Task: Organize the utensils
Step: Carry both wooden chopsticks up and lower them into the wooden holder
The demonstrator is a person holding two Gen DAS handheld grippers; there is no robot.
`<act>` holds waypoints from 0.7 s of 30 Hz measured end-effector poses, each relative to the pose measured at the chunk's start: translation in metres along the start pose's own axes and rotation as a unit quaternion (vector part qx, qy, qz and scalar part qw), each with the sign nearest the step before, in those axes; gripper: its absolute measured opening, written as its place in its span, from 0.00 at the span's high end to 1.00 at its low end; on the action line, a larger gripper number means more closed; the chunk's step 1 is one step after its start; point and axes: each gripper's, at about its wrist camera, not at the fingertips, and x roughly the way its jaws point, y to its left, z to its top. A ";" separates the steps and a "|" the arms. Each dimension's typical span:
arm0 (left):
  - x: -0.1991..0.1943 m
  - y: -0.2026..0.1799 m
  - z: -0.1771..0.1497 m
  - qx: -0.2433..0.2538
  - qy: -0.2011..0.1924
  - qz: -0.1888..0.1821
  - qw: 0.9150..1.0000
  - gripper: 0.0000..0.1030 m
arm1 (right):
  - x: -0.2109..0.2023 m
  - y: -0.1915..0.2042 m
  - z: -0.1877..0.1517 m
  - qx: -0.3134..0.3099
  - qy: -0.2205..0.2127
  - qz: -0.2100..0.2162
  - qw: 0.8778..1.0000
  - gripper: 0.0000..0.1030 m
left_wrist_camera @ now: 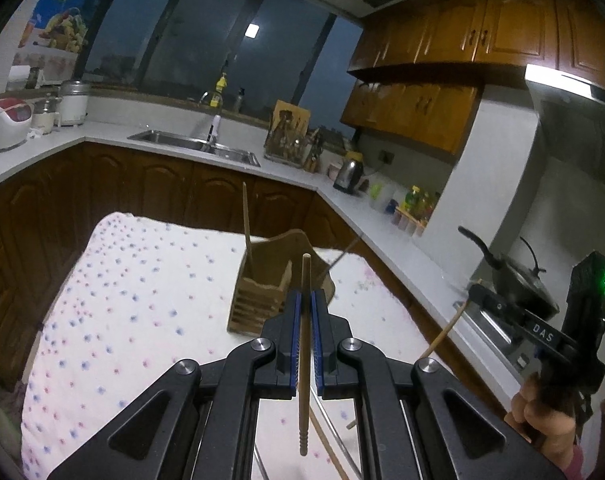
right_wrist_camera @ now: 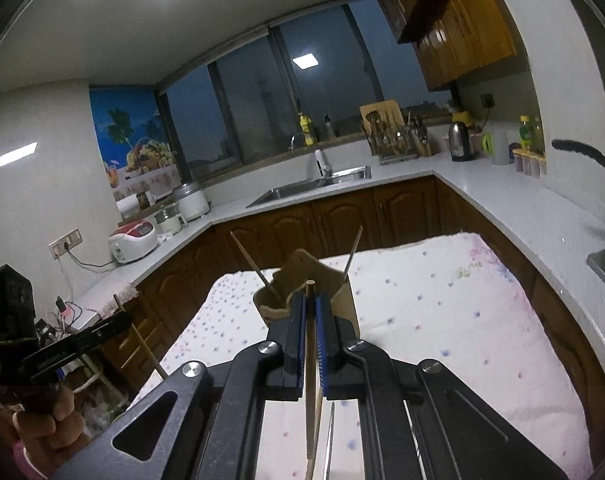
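Item one: your left gripper [left_wrist_camera: 306, 300], jaws clamped on a wooden chopstick [left_wrist_camera: 304, 344] that runs lengthwise between the blue pads, its thin tip poking out past the fingertips and its ridged butt end hanging back toward the camera. Item two: your right gripper [right_wrist_camera: 311, 306], likewise clenched on a second wooden chopstick [right_wrist_camera: 311, 364], held the same way along the pads, tip just clear of the fingertips. Item three: the wooden utensil holder [left_wrist_camera: 268, 280], a slatted box with a tall shaped back, standing upright on the flower-print cloth [left_wrist_camera: 142, 280] that covers the table; both grippers point at it from close by, above the cloth. Item four: holder contents, one wooden chopstick [left_wrist_camera: 247, 224] leaning in one compartment, and one thin metal utensil [left_wrist_camera: 344, 254] slanting out of the other side. Item five: loose stock on the cloth under the left gripper, a wooden stick and metal rods, partly hidden by the gripper body. Item six: surroundings, a white counter [right_wrist_camera: 482, 188] with a steel sink [right_wrist_camera: 314, 188], a rice cooker [right_wrist_camera: 134, 240], a kettle [right_wrist_camera: 461, 142] and a knife rack under dark windows. Your hands show at the frame edges on each gripper handle.
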 end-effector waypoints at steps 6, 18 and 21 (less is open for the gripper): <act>0.010 0.008 0.016 0.003 -0.024 0.005 1.000 0.97 | 0.012 0.005 0.021 -0.011 -0.022 0.000 1.000 0.95; 0.058 0.025 0.067 0.007 -0.095 0.023 0.995 0.97 | 0.054 0.005 0.081 -0.019 -0.087 -0.001 0.996 0.95; 0.080 0.029 0.076 0.005 -0.111 0.031 0.993 0.97 | 0.067 0.002 0.095 -0.017 -0.103 -0.003 0.995 0.95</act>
